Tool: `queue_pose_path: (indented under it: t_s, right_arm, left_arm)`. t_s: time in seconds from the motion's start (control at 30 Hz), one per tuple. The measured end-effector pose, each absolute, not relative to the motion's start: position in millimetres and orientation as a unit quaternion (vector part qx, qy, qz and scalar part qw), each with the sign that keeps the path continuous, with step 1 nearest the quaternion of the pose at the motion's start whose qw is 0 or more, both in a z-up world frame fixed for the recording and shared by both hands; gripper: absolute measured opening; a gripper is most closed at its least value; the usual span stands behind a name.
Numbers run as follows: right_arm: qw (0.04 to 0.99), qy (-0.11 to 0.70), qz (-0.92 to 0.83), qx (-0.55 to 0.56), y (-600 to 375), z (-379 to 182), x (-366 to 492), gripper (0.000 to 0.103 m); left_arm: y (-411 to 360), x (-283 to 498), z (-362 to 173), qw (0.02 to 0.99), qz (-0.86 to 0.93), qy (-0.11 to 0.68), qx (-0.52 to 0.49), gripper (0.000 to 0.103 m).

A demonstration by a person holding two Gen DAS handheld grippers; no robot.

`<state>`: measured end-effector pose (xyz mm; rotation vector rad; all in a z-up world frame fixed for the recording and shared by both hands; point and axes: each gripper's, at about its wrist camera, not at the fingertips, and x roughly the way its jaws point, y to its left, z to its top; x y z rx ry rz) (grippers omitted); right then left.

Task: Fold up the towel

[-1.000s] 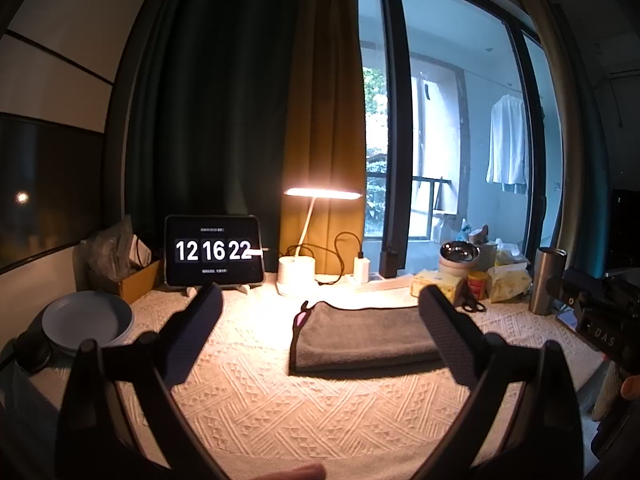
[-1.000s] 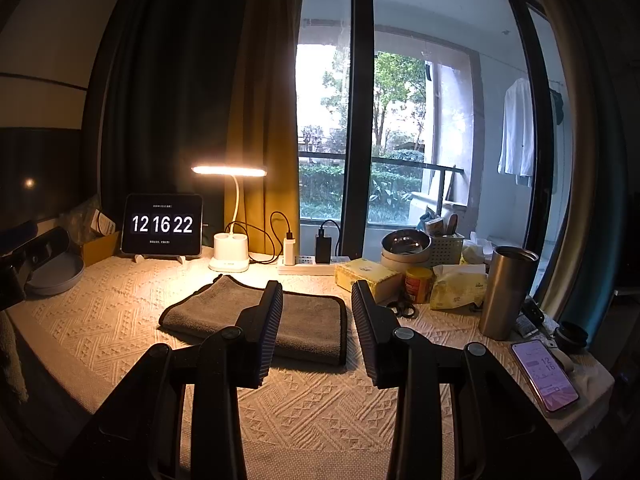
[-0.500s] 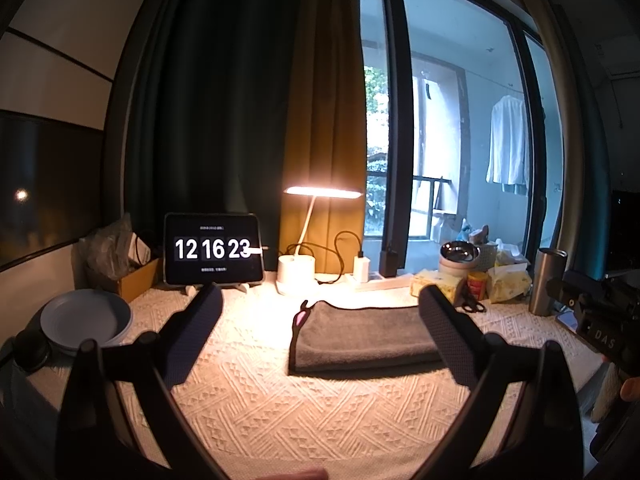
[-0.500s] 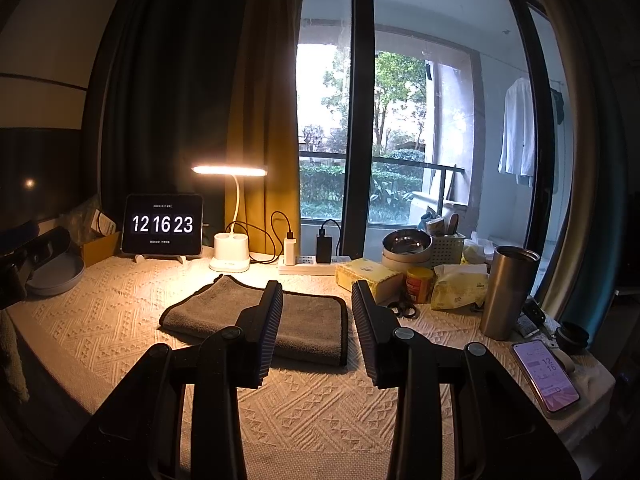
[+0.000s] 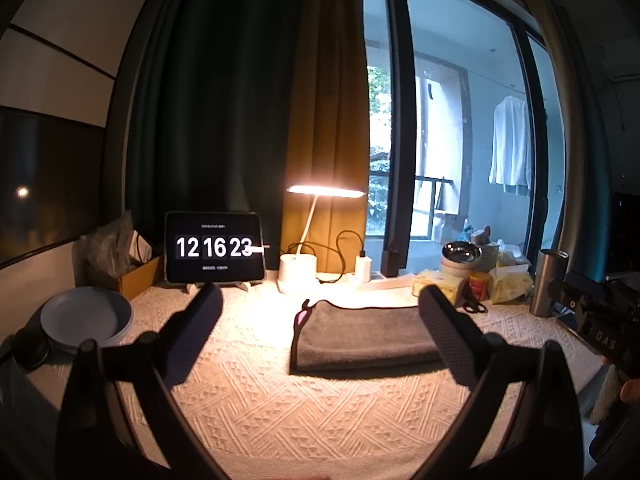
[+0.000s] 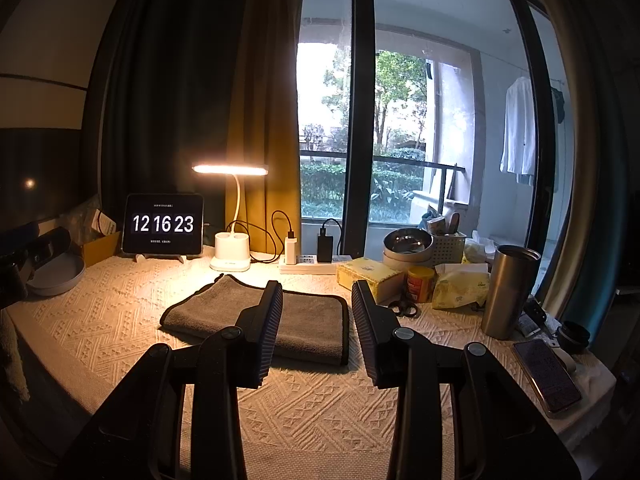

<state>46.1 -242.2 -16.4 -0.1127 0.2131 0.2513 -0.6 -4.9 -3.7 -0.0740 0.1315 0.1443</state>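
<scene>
Grey terry towel (image 6: 256, 316), already folded flat, lies mid-surface on cream knitted cover (image 6: 320, 412) before white desk lamp (image 6: 232, 216). Left tongs (image 5: 320, 332) spread wide, empty; right tongs (image 6: 316, 328) parted, empty. Cloth likely soft, limp, light: pinch corner or edge.

Black gripper (image 6: 316, 328) — ribbed pads (image 6: 270, 328), round pivot screws.

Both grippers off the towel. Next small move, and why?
Probably withdraw and stop: the grey towel already lies folded flat on the tablecloth. The left hand-held gripper and right hand-held gripper are open, empty, and hang short of it.
</scene>
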Motion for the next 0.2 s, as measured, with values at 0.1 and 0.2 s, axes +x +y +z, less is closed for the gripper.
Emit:
queue_pose_path:
  t_s: [0.1,0.2]
  right_arm:
    - [0.985,0.106,0.125,-0.055,-242.2,-16.3,46.2,0.038]
    - [0.985,0.108,0.126,-0.055,-242.4,-16.7,47.1,0.038]
  left_arm:
    - [-5.6,0.2,-5.6,0.995,0.073,0.064,-0.036,0.099]
    - [-7.9,2.5,-7.8,0.994,0.075,0.064,-0.036,0.099]
